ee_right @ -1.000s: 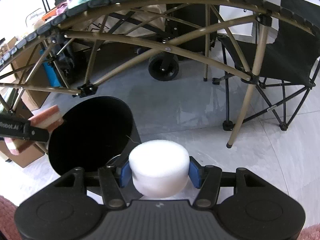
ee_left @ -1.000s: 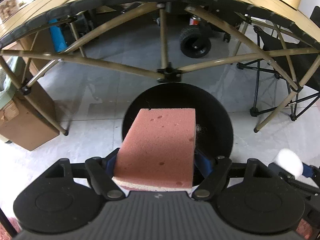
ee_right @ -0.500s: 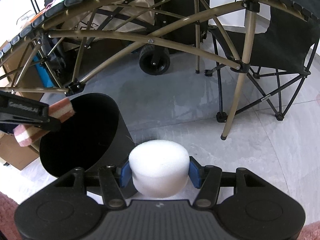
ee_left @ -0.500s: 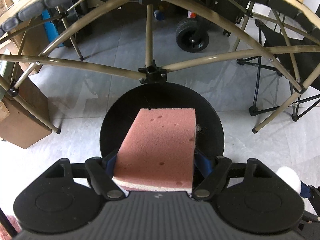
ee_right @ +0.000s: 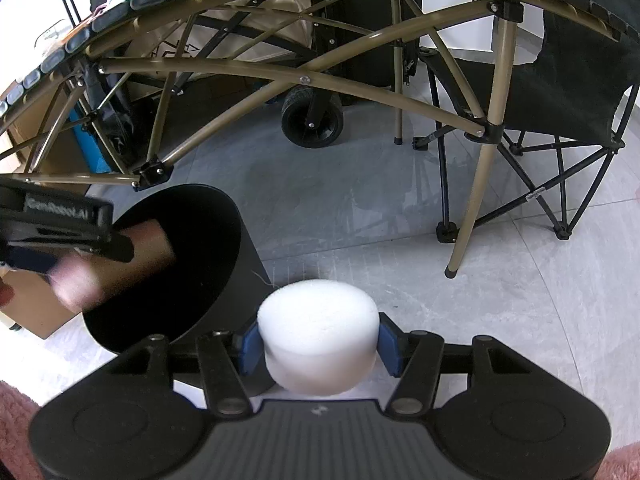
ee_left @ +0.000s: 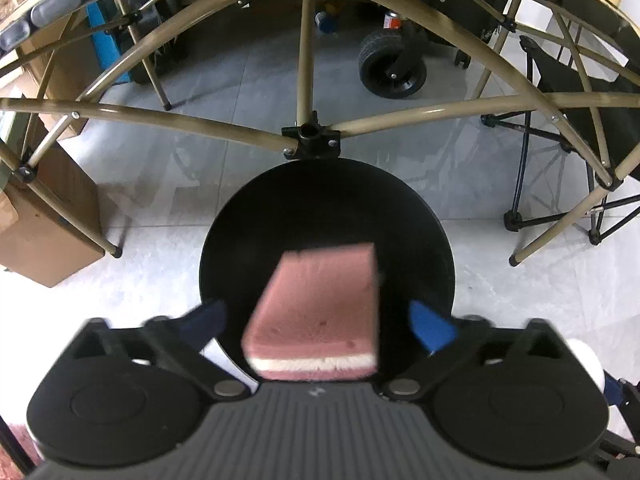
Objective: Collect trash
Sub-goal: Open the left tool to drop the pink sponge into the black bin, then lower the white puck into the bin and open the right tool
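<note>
Sponge (ee_left: 320,312) hangs blurred over the mouth of our black bin (ee_left: 420,216), clear of both blue pads; our left gripper (ee_left: 316,320) has just been opening and stands spread wide. Our right gripper (ee_right: 318,346) pinches a white foam puck (ee_right: 318,344) just beside the bin; folding table legs (ee_left: 308,136) stand behind

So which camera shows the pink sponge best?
The left wrist view: the pink sponge sits mid-frame over the black bin, loose between the just-opened left gripper jaws. The right wrist view shows only a blurred bit, partly hidden.
</note>
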`<state>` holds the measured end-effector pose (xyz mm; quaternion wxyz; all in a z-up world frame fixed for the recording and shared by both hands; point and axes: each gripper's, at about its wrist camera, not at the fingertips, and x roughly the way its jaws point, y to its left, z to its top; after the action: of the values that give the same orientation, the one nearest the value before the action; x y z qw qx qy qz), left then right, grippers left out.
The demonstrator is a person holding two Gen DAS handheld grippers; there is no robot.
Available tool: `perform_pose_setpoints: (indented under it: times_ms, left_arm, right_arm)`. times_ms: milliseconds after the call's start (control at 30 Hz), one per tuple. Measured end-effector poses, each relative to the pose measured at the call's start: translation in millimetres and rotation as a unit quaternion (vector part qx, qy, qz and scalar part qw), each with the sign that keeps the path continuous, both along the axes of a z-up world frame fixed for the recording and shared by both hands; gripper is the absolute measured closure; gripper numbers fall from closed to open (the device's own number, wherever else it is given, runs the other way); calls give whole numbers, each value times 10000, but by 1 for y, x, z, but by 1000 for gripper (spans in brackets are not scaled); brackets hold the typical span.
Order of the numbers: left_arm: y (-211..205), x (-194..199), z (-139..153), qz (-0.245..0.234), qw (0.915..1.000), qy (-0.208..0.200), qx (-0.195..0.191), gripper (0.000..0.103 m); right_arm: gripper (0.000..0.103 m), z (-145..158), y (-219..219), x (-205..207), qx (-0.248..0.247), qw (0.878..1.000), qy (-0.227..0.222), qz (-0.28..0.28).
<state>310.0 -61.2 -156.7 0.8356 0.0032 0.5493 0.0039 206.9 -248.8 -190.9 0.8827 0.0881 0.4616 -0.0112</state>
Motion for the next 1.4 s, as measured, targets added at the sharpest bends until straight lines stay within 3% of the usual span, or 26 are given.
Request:
perform_pose_setpoints:
  times_ms: [733, 1400]
  left_arm:
    - [1, -4, 0, -98, 9999, 36, 83, 0]
    - [39, -16, 9, 160, 9997, -102, 121, 0]
  right_arm:
    - [46, 0, 0, 0, -1, 10000, -7, 11]
    - [46, 9, 30, 5, -76, 9995, -72, 310]
